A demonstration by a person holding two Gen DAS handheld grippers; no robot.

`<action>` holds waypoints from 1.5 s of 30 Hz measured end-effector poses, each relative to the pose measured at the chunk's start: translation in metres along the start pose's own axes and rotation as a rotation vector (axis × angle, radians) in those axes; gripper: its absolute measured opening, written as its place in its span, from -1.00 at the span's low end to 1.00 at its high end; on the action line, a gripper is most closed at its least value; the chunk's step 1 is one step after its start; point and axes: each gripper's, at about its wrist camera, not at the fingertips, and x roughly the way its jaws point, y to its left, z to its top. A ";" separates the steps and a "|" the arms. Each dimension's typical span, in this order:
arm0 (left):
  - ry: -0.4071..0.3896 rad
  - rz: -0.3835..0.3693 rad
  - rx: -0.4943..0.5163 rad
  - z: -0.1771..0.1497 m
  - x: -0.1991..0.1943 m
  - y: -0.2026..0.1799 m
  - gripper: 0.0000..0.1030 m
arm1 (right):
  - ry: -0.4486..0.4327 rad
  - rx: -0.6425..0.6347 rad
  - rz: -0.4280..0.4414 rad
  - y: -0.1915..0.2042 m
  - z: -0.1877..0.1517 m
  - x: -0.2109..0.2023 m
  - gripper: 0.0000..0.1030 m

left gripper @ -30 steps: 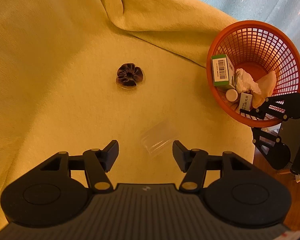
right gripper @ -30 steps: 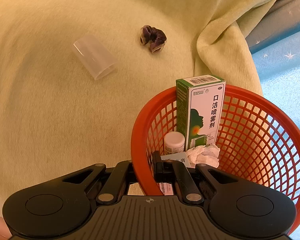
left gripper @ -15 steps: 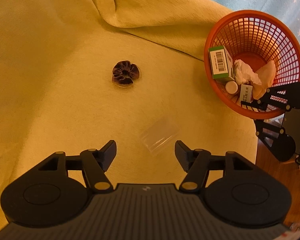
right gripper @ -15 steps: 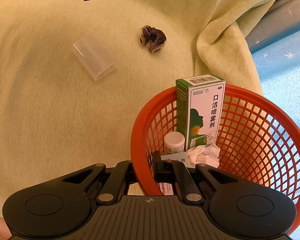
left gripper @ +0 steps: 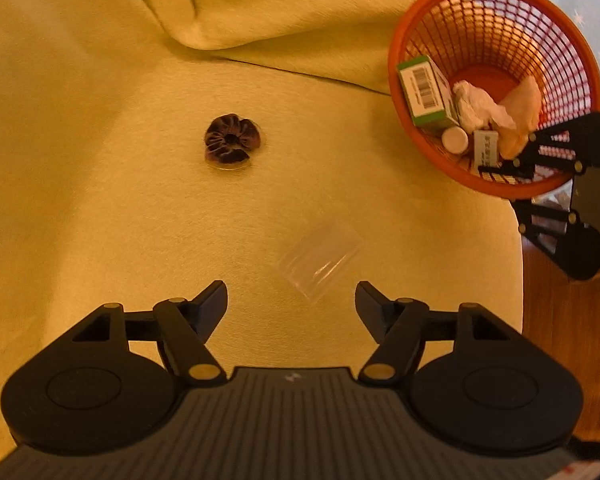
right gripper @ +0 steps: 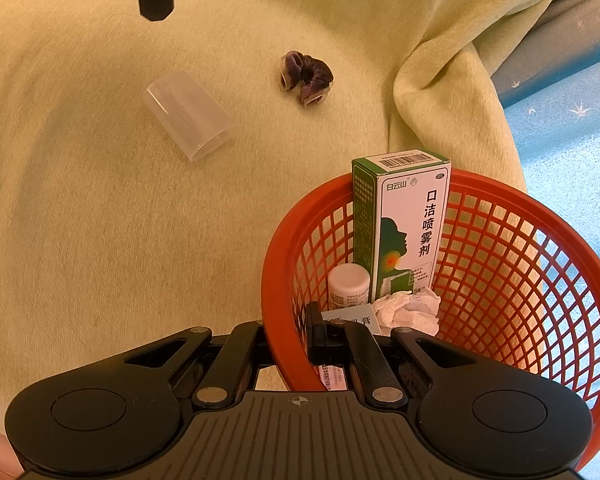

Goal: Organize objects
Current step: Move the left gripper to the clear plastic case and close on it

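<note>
A home, by the look of it. Ahead of the tool a soft yellow blanket [left gripper: 100,160] drapes in folds over the surface. Far right lie wooden floor [left gripper: 560,340] and blue star-patterned fabric [right gripper: 572,152].

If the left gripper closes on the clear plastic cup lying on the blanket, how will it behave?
The clear cup lies on its side, so a nudge would probably roll it. Its thin, see-through wall looks light and may flex or slip. The left gripper stands open above it.

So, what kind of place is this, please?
Probably a room at home: a yellow blanket covers the surface, star-patterned blue fabric lies beyond, and an orange basket holds a medicine box.
</note>
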 end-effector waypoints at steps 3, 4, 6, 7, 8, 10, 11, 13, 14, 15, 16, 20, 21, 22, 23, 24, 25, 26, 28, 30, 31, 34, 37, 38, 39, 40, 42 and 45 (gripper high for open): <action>0.008 -0.001 0.042 0.000 0.005 -0.002 0.30 | 0.000 0.000 0.000 0.000 0.000 0.000 -0.97; 0.012 0.001 0.060 0.000 0.007 -0.003 0.30 | 0.000 0.000 0.000 0.000 0.000 0.000 -0.98; 0.015 0.002 0.096 0.001 0.010 -0.004 0.33 | 0.000 0.001 0.001 0.000 0.001 0.000 -0.98; 0.016 0.002 0.113 0.002 0.012 -0.005 0.35 | 0.000 0.001 0.000 0.000 0.000 0.000 -0.97; 0.017 0.001 0.129 0.002 0.013 -0.006 0.36 | 0.000 0.001 0.001 0.000 0.000 0.000 -0.97; 0.021 -0.003 0.161 0.003 0.017 -0.007 0.37 | 0.002 0.007 0.001 0.000 0.000 -0.001 -0.97; 0.025 -0.004 0.176 0.004 0.019 -0.009 0.38 | 0.002 0.007 0.001 0.000 0.000 -0.001 -0.98; 0.030 -0.010 0.203 0.004 0.023 -0.010 0.38 | 0.002 0.007 0.001 0.000 0.000 -0.001 -0.97; 0.032 -0.013 0.215 0.004 0.025 -0.012 0.38 | 0.002 0.007 0.001 0.000 0.000 -0.001 -0.98; 0.032 -0.016 0.225 0.004 0.026 -0.012 0.39 | 0.001 0.006 0.001 0.000 0.000 -0.001 -0.97; 0.034 -0.018 0.235 0.004 0.028 -0.014 0.40 | 0.001 0.006 0.002 0.000 0.000 -0.001 -0.98; 0.038 -0.024 0.256 0.005 0.033 -0.016 0.41 | 0.001 0.008 0.002 0.000 0.000 -0.001 -0.97; 0.037 -0.025 0.260 0.005 0.034 -0.016 0.42 | 0.001 0.008 0.002 0.000 0.000 0.000 -0.97; 0.037 -0.027 0.264 0.006 0.035 -0.017 0.43 | 0.000 0.008 0.003 -0.001 -0.001 0.000 -0.97; 0.037 -0.028 0.268 0.006 0.036 -0.017 0.44 | -0.001 0.007 0.004 -0.001 0.000 0.000 -0.97; 0.037 -0.029 0.272 0.006 0.038 -0.017 0.44 | -0.002 0.005 0.004 -0.001 -0.001 0.000 -0.97; 0.038 -0.030 0.276 0.007 0.039 -0.017 0.44 | -0.004 0.003 0.004 -0.001 -0.001 0.000 -0.97; 0.038 -0.032 0.279 0.007 0.040 -0.017 0.44 | -0.004 0.002 0.005 0.000 0.000 0.000 -0.97; 0.036 -0.035 0.287 0.007 0.043 -0.017 0.44 | -0.005 0.005 0.005 0.000 -0.001 0.000 -0.97; 0.032 -0.039 0.300 0.007 0.046 -0.017 0.45 | -0.006 0.007 0.006 -0.001 -0.001 0.000 -0.97; 0.031 -0.043 0.309 0.007 0.048 -0.017 0.46 | -0.007 0.007 0.006 0.000 -0.001 0.000 -0.97; 0.028 -0.054 0.337 0.009 0.054 -0.019 0.48 | -0.008 0.010 0.007 -0.001 -0.001 0.000 -0.97; 0.024 -0.063 0.373 0.010 0.062 -0.022 0.48 | -0.009 0.009 0.007 0.000 -0.001 -0.001 -0.97; 0.023 -0.065 0.386 0.010 0.064 -0.023 0.48 | -0.009 0.007 0.007 0.000 -0.001 -0.001 -0.97; 0.022 -0.070 0.398 0.011 0.066 -0.024 0.48 | -0.010 0.006 0.007 0.000 -0.001 -0.001 -0.97; 0.023 -0.075 0.410 0.011 0.069 -0.025 0.48 | -0.011 0.008 0.007 0.000 -0.001 -0.001 -0.97; 0.028 -0.082 0.432 0.012 0.074 -0.026 0.47 | -0.012 0.010 0.007 0.000 -0.001 -0.001 -0.97; 0.036 -0.094 0.455 0.013 0.080 -0.027 0.46 | -0.009 0.018 0.006 0.000 -0.002 -0.001 -0.97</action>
